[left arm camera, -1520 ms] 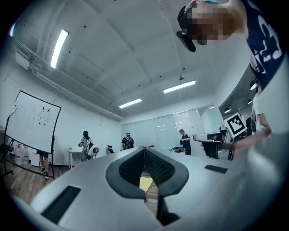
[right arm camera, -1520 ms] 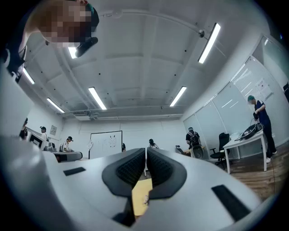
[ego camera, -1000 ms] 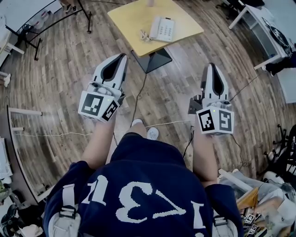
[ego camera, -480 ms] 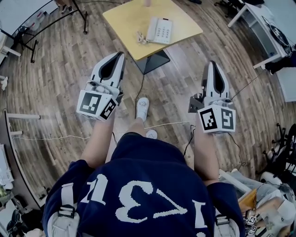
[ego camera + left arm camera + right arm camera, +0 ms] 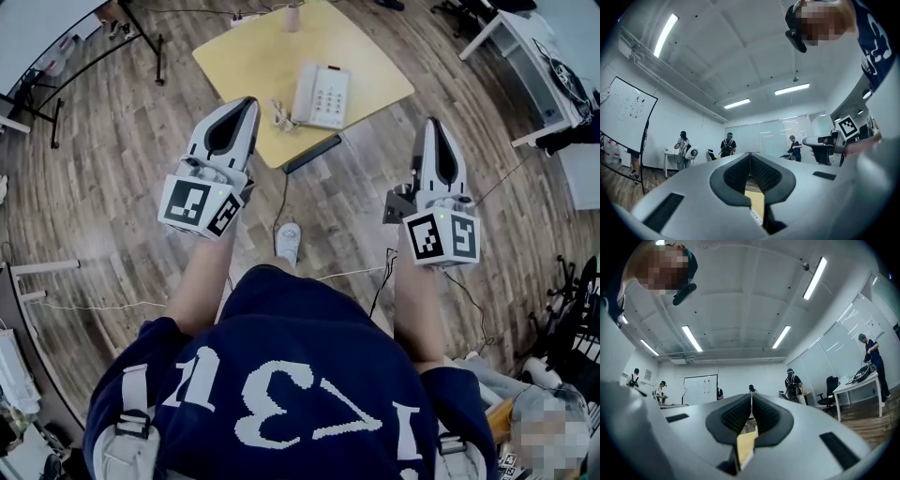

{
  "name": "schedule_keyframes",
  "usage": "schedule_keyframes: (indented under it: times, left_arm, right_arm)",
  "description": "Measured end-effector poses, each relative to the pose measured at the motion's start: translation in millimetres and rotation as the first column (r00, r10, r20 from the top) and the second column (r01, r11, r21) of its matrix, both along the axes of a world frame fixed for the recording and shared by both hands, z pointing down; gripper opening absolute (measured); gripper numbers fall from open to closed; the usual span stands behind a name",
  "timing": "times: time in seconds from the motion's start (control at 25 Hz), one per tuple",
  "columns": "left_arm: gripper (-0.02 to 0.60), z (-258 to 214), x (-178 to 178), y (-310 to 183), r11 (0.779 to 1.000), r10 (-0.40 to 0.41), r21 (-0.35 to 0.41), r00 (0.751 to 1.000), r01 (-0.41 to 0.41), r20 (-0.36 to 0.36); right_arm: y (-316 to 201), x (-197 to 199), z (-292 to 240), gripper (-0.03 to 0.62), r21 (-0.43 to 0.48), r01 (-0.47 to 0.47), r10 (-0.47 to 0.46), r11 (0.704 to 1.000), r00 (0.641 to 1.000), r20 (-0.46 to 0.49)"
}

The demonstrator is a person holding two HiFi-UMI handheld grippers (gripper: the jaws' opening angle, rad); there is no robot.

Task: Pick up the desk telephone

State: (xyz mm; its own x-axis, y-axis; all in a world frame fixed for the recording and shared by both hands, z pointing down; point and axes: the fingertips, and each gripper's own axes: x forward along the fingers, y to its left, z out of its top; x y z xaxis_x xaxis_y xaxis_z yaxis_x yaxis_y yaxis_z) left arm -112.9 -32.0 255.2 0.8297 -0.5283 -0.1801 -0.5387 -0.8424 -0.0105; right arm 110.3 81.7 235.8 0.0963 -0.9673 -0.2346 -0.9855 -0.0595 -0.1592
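Note:
A white desk telephone [image 5: 322, 95] with a grey keypad lies on a small yellow table [image 5: 244, 56] ahead of me in the head view, its coiled cord [image 5: 278, 114] trailing off its left side. My left gripper [image 5: 247, 105] is shut and empty, its tip over the table's near edge, left of the phone. My right gripper [image 5: 434, 127] is shut and empty too, above the floor to the right of the table. Both gripper views look slightly upward across the room; a strip of yellow table [image 5: 756, 203] shows between the left jaws, and a strip of the same table [image 5: 745, 445] below the right jaws.
Wood floor surrounds the table. A cable [image 5: 281, 202] runs from under the table toward my feet. White desks [image 5: 525, 56] stand at the far right, a black-legged stand [image 5: 141, 42] at the far left. Several people [image 5: 727, 145] stand across the room.
I have walked toward the table: it and the phone now sit closer, and both grippers have advanced with me, still shut. The left gripper's tip now reaches the table's edge.

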Motion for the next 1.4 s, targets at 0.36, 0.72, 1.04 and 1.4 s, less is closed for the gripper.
schedule_keyframes:
  times: [0.36, 0.72, 1.04, 1.4]
  left_arm:
    - [0.015, 0, 35, -101, 0.998, 0.051, -0.021, 0.999, -0.051, -0.002]
    - [0.015, 36, 62, -146, 0.995, 0.031, -0.098, 0.999, -0.029, 0.02]
    - [0.015, 30, 89, -205, 0.991, -0.103, -0.085, 0.995, 0.104, 0.019]
    - [0.015, 17, 142, -262, 0.977, -0.212, -0.034, 0.977, 0.212, 0.02]
  right_arm:
    - [-81, 32, 5, 0.032, -0.028, -0.065, 0.066, 0.997, 0.998, 0.011]
    - [-135, 69, 30, 0.032, -0.073, -0.044, 0.047, 0.996, 0.998, 0.041]
    - [-230, 107, 29, 0.032, -0.06, 0.108, -0.105, 0.992, 0.993, 0.044]
    - [-309, 175, 25, 0.032, -0.047, 0.217, -0.213, 0.975, 0.975, 0.065]
